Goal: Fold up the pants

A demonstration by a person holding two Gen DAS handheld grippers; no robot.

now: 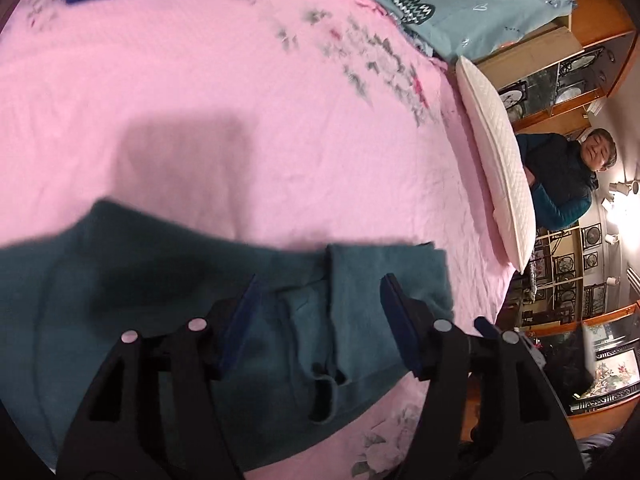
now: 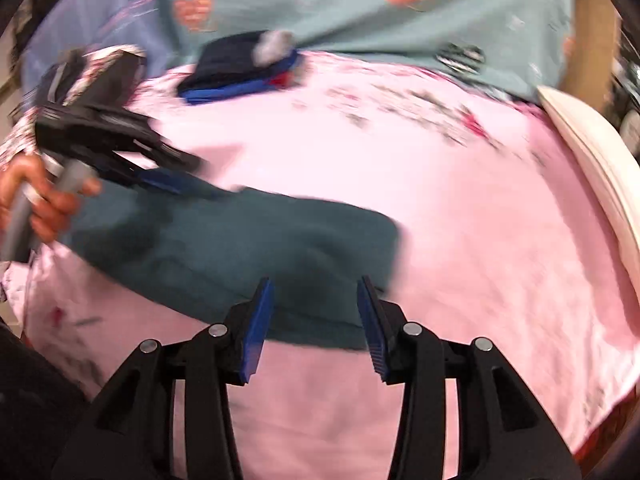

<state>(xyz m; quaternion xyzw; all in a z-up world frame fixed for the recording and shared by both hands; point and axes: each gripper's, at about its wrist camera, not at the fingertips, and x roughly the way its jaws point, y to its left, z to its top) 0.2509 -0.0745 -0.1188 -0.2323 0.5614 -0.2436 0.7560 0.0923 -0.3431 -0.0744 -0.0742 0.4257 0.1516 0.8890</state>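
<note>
I see the dark teal soft-knit pants (image 2: pixel 240 248) lying folded on the pink floral bedsheet (image 2: pixel 480 240), near the bed's front edge. In my right wrist view their long axis runs across the picture, from the upper left beside my left hand (image 2: pixel 44 204) down to the lower right, where the rounded folded end sits just past my right gripper (image 2: pixel 316 320). That gripper's jaws stand partly apart, the blue pads either side of the pants' near edge with nothing pinched between them.

In the left wrist view my left gripper (image 1: pixel 320 320) hangs over the end of the pants where layers of fabric overlap, with a hem edge showing low between the fingers. Its jaws are moderately wide and the pads do not press the cloth.

At the far side of the bed lies a small stack of folded dark navy and blue garments (image 2: pixel 240 76), well apart from the pants. A white quilted pillow (image 1: pixel 500 152) rests along the right edge, and a person in a dark jacket (image 1: pixel 560 176) is beyond it.
</note>
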